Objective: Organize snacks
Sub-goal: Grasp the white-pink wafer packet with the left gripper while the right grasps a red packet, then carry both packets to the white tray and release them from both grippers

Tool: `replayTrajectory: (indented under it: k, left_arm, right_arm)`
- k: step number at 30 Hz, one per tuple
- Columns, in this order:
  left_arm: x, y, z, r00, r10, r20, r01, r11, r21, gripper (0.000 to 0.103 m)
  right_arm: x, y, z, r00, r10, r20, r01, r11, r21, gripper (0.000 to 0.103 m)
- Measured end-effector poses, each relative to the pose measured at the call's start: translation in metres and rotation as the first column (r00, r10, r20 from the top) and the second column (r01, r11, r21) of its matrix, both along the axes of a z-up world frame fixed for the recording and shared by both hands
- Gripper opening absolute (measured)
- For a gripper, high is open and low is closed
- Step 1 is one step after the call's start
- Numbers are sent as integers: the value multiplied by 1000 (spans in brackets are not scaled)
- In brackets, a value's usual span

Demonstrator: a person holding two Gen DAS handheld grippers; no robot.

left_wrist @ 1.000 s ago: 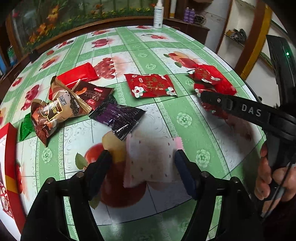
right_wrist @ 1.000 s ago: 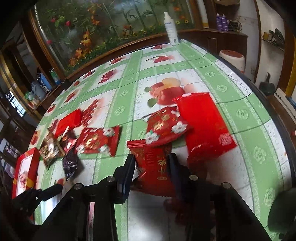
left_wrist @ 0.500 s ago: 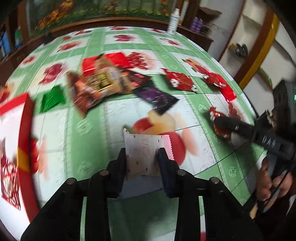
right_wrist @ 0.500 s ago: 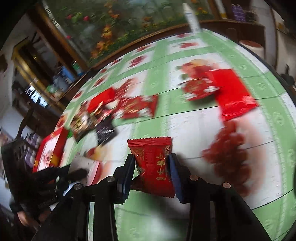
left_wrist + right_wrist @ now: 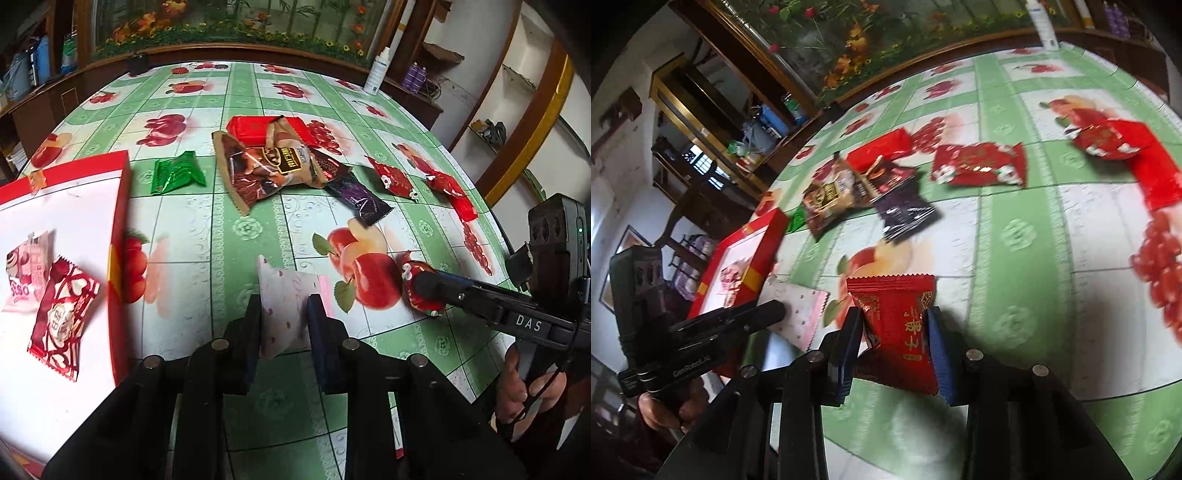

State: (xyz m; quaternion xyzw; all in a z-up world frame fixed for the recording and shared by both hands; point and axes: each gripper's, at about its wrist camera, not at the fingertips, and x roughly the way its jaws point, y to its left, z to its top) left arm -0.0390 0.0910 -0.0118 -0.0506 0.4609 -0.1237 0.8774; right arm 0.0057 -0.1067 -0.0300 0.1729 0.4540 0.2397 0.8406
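Observation:
My left gripper is closing its jaws, and the pads press on a white packet with a pink edge, held just above the tablecloth. To its left lies a red box with a white inside, holding a pink packet and a red-and-white packet. My right gripper squeezes a red packet, its jaws closing slightly. In the right wrist view the left gripper, its white packet and the box are at the left.
Loose snacks lie farther back: a green packet, a brown chocolate bag, a flat red packet, a dark purple packet and red floral packets. A white bottle stands at the far table edge.
The left jaws closed on the white packet and carried it left, bringing the red box into view. The right gripper moved left too with the red packet in it.

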Motion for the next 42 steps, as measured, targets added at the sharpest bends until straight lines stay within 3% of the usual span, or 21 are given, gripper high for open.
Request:
replayTrajectory:
  k: [10,20,31,38,42]
  left_arm:
    - [-14,10,7,999,2,37,0,999,-35,16]
    - [-27,37,27,992,61,106,-58,998,-34,14]
    - [-24,40,7,995,79,55,-77,996,-34,14]
    - [-27,36,8,994,85,73,-83,996,-20,14]
    - [-27,36,11,994,75,74,-71,996,-50,13]
  right_arm:
    - [-1,14,-2,1000,15,-22,-14,999,52,36]
    - [-2,39,4,999,52,-4,-52,997,61,36]
    - [0,42,-4,999,43,-21,-42,997,61,36]
    - [0,38,-5,999,49,-22,-47,996,79,36]
    - [-2,37,-5,999,49,-16,-48,996,76,36]
